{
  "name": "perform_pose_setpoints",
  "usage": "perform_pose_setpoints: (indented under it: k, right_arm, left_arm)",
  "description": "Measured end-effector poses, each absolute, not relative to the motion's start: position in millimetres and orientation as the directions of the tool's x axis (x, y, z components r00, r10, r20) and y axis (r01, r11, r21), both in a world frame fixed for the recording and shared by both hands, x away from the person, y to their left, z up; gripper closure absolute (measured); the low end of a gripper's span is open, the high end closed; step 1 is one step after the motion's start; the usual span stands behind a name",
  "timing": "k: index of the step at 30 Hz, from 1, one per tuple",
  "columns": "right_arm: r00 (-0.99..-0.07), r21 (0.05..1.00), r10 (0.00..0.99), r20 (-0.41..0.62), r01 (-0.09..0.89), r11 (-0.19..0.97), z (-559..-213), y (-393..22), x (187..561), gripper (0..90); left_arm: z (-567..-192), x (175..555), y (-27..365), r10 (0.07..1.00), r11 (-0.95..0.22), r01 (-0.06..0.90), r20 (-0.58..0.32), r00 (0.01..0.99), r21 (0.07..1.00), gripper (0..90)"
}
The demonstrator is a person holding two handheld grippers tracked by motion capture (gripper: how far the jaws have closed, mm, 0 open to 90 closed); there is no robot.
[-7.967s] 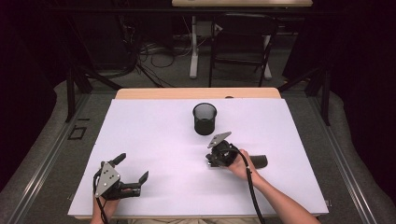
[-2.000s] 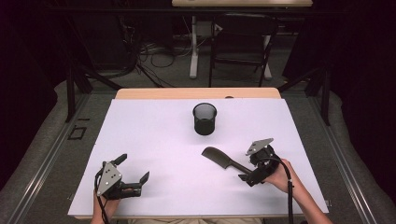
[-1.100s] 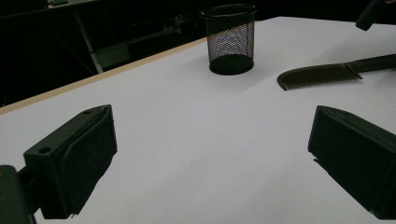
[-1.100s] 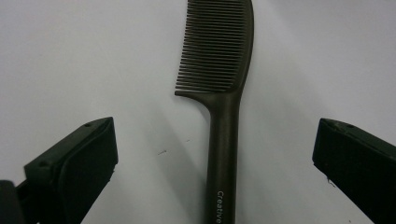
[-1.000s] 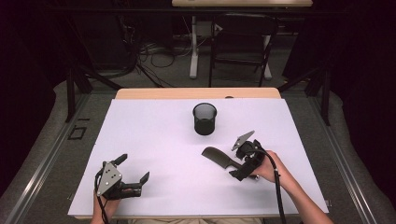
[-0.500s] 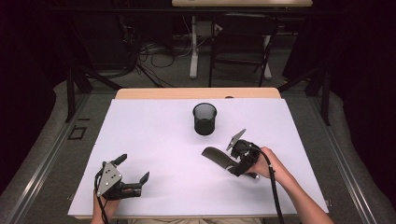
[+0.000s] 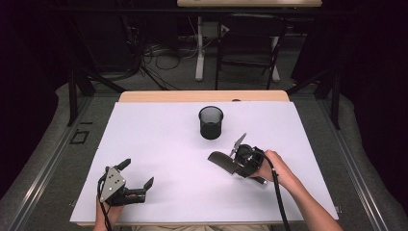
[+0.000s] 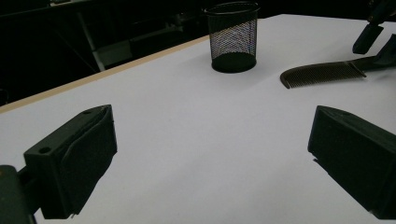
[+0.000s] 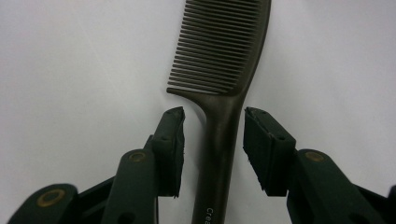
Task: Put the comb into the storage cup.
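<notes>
Listing what lies on the white table sheet, item by item
Comb: dark comb [image 7: 222, 160] lying flat at centre right of the high view, teeth end toward the frame's left, handle running under the right gripper; in the right gripper view [image 9: 223, 70] its teeth fill the upper middle and its handle runs down to the bottom edge, with pale lettering partly legible near the bottom
Right gripper: [image 7: 243, 161] at centre right of the high view, held by the person's right hand [image 7: 276, 169]; in its own view [image 9: 212, 144] the two black jaws flank the comb's handle, one on each side, with a narrow strip of white sheet visible between each pad and the handle, so nothing is grasped; the jaws have just been closing in around the handle
Left gripper: [image 7: 137, 179] at lower left of the high view, resting low over the sheet, well apart from the comb; its jaws spread wide with bare sheet between them, released; in its own view [image 8: 210, 158] the jaws stand at lower left and lower right
Cup: black mesh cup [image 7: 211, 122] upright at upper centre of the high view, near the comb but apart from it; top centre of the left gripper view [image 8: 232, 35], comb [image 8: 322, 73] to its right
Table sheet: white [image 7: 168, 144], wooden edge along the far side
Cable: black [image 7: 278, 192], trailing from the right gripper along the forearm to the bottom edge
</notes>
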State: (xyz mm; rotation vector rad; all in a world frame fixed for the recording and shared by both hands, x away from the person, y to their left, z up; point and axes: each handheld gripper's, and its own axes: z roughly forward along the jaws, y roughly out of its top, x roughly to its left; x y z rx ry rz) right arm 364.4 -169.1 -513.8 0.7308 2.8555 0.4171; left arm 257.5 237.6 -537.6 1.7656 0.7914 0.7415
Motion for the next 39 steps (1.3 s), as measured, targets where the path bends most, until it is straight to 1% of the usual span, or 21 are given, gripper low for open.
perform_pose_setpoints:
  k: [3, 4, 5, 7, 12, 16, 19, 22, 27, 29, 30, 39]
  right_arm:
    - [-0.860, 0.302, 0.502, -0.098, 0.455, 0.838, -515, -170, 366, 60.1]
    - [-0.863, 0.259, 0.497, -0.088, 0.462, 0.849, -513, -170, 367, 61.7]
    - [-0.857, 0.297, 0.508, -0.084, 0.465, 0.834, -517, -171, 366, 62.6]
    - [-0.854, 0.281, 0.515, -0.075, 0.478, 0.832, -518, -171, 367, 64.5]
    - [-0.846, 0.283, 0.529, -0.066, 0.493, 0.823, -523, -173, 371, 66.0]
    - [-0.841, 0.256, 0.538, -0.055, 0.509, 0.822, -527, -175, 373, 67.1]
    - [-0.835, 0.269, 0.550, -0.028, 0.524, 0.808, -528, -177, 374, 70.5]
    - [-0.828, 0.272, 0.561, -0.010, 0.538, 0.798, -528, -179, 375, 71.6]
    - [-0.819, 0.288, 0.574, 0.016, 0.554, 0.781, -529, -182, 376, 72.3]
    - [-0.818, 0.276, 0.574, 0.026, 0.558, 0.782, -528, -183, 376, 72.3]
    - [-0.818, 0.292, 0.574, 0.034, 0.558, 0.777, -528, -184, 376, 72.3]
    - [-0.820, 0.336, 0.569, 0.051, 0.551, 0.764, -522, -188, 373, 72.5]
  left_arm:
    - [-538, 258, 237, 0.796, -0.264, 0.170, 0.115, 0.594, 0.949, 1.4]
    - [-538, 258, 237, 0.794, -0.267, 0.168, 0.118, 0.596, 0.949, 1.4]
    - [-538, 258, 237, 0.793, -0.268, 0.168, 0.118, 0.598, 0.949, 1.4]
    - [-538, 258, 236, 0.790, -0.272, 0.167, 0.121, 0.601, 0.948, 1.4]
    - [-538, 258, 237, 0.793, -0.269, 0.172, 0.117, 0.598, 0.948, 1.4]
    - [-538, 258, 237, 0.793, -0.269, 0.172, 0.116, 0.598, 0.948, 1.5]
    - [-538, 258, 237, 0.791, -0.270, 0.175, 0.114, 0.601, 0.947, 1.5]
    - [-539, 259, 236, 0.792, -0.270, 0.178, 0.113, 0.600, 0.946, 1.5]
    - [-539, 259, 237, 0.793, -0.268, 0.180, 0.111, 0.599, 0.947, 1.5]
    - [-539, 259, 237, 0.792, -0.268, 0.179, 0.111, 0.601, 0.947, 1.5]
    - [-539, 259, 237, 0.792, -0.268, 0.179, 0.110, 0.601, 0.947, 1.5]
    - [-539, 259, 237, 0.794, -0.267, 0.181, 0.109, 0.598, 0.947, 1.5]
